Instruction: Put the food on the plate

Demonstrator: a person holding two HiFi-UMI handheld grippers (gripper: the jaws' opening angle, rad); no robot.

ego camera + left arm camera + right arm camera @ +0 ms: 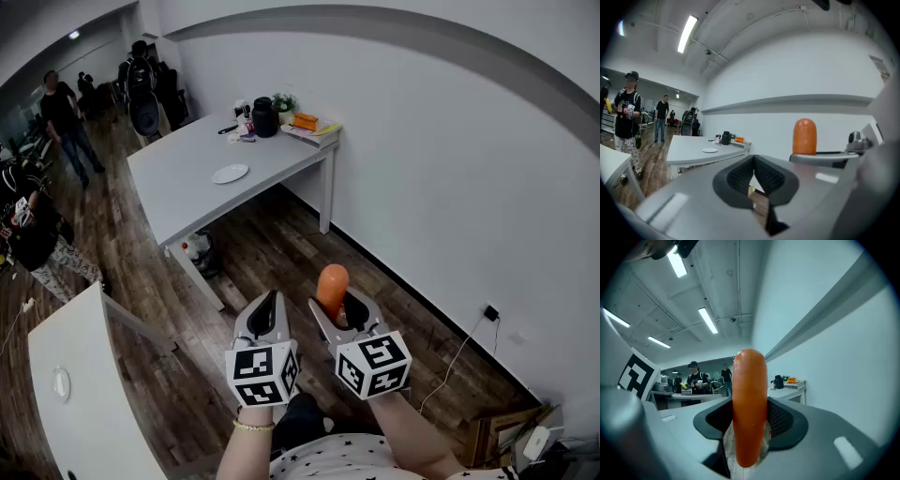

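An orange sausage-shaped food piece stands upright between the jaws of my right gripper, which is shut on it; it fills the middle of the right gripper view as the orange food and also shows as the orange food in the left gripper view. My left gripper is beside it to the left, jaws together and holding nothing. The small white plate lies on a grey table far ahead, seen too as the plate. Both grippers are held low, well away from the table.
At the table's far end stand a black jug, a small plant, and an orange item on books. Bottles sit under the table. A white wall runs along the right. Another white table is near left. People stand farther back.
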